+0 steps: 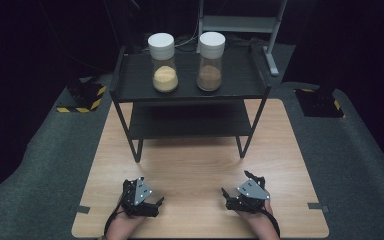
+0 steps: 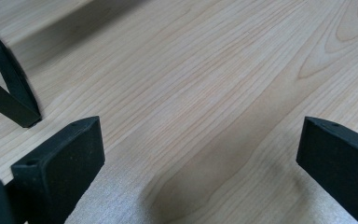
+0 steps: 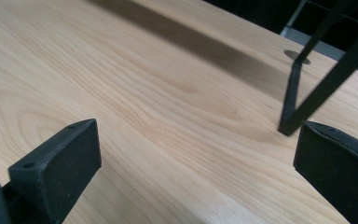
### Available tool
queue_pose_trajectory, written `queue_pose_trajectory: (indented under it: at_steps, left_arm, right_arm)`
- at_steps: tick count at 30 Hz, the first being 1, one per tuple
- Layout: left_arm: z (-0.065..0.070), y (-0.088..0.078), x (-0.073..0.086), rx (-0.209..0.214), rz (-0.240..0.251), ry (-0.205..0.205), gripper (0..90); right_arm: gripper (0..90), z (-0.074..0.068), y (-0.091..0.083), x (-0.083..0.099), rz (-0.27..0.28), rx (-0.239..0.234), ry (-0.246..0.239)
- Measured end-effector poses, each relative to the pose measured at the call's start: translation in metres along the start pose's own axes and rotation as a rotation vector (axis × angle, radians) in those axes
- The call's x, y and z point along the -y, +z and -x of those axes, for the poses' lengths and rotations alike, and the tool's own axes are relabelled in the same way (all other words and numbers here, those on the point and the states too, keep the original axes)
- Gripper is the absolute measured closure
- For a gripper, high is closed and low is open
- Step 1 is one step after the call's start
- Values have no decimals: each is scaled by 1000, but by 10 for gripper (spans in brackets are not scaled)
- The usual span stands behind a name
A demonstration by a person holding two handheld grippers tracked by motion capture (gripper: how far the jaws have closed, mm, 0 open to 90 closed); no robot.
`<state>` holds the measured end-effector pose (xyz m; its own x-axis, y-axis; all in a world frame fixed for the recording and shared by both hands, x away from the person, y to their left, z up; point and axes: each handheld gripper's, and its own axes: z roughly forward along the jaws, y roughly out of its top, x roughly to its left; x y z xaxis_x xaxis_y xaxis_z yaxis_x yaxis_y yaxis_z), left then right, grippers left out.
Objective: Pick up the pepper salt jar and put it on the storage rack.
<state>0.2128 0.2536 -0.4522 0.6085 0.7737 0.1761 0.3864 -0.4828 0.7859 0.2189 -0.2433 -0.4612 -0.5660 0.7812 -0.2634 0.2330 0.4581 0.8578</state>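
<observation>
Two clear jars with white lids stand on the top shelf of a black two-tier rack (image 1: 130,85): one with yellow powder (image 1: 164,75) on the left, one with brown powder (image 1: 210,74) on the right. My left gripper (image 1: 152,197) rests near the table's front edge at the left, jaws wide open over bare wood (image 2: 193,158). My right gripper (image 1: 237,187) sits at the front right, also wide open with nothing between its jaws (image 3: 193,158). Both are well short of the rack.
The wooden table (image 1: 195,160) lies on a grey mat. The rack's front legs (image 2: 9,88) (image 3: 303,93) stand on the table ahead of the grippers. Its lower shelf (image 1: 190,120) is bare. Grey frame and cables behind the rack.
</observation>
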Motion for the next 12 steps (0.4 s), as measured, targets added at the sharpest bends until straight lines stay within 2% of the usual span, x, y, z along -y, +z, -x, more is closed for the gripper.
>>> queue_pose_trajectory:
  at_steps: [7,12]
  left_arm:
    - [2,0,0,-8,1,1,12]
    - [3,0,-1,-12,-3,4,12]
  right_arm:
    - [1,-3,-2,-1,-21,11,-42]
    - [1,1,-3,-4,-52,2,-32]
